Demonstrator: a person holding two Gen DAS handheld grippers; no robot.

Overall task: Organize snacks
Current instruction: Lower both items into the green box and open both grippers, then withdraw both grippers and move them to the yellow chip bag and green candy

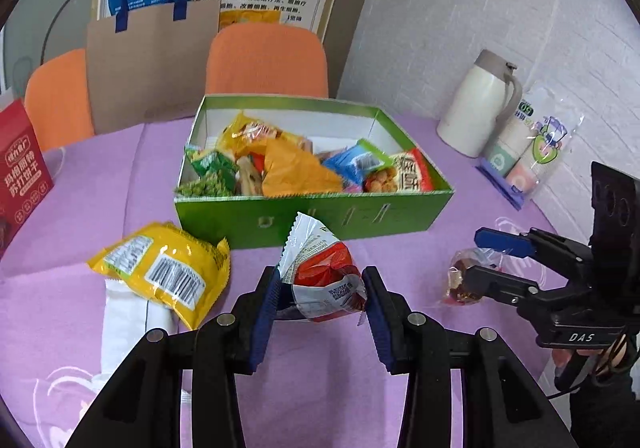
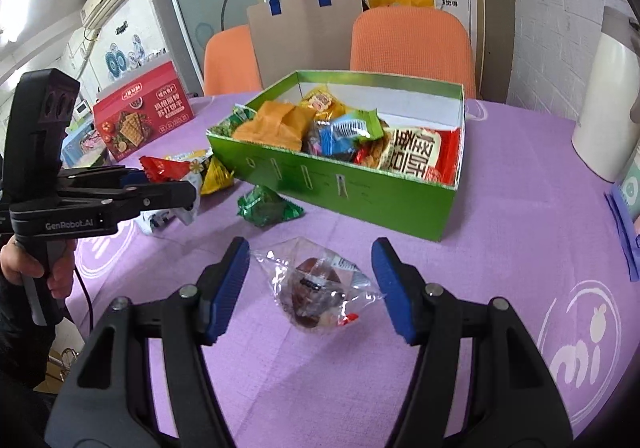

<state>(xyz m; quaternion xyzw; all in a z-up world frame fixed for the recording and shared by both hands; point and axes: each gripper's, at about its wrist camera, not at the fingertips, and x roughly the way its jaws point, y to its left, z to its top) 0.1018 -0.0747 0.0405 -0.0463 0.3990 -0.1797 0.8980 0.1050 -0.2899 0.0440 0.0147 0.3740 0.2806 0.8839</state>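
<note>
A green box (image 1: pixel 312 214) (image 2: pixel 360 204) filled with several snack packets stands on the purple tablecloth. My left gripper (image 1: pixel 322 298) is shut on a red and white snack packet (image 1: pixel 324 276), held just in front of the box; it shows from the side in the right wrist view (image 2: pixel 168 178). My right gripper (image 2: pixel 310 288) is open, its fingers on either side of a clear packet with brown snacks (image 2: pixel 316 288) lying on the cloth. The same packet shows in the left wrist view (image 1: pixel 460 280).
A yellow packet (image 1: pixel 168 268) and a white packet (image 1: pixel 124 324) lie left of the box, a small green packet (image 2: pixel 268 208) in front. A red biscuit box (image 2: pixel 140 110), a white thermos (image 1: pixel 476 104), wrapped paper cups (image 1: pixel 528 152) and orange chairs (image 1: pixel 266 60) surround the table.
</note>
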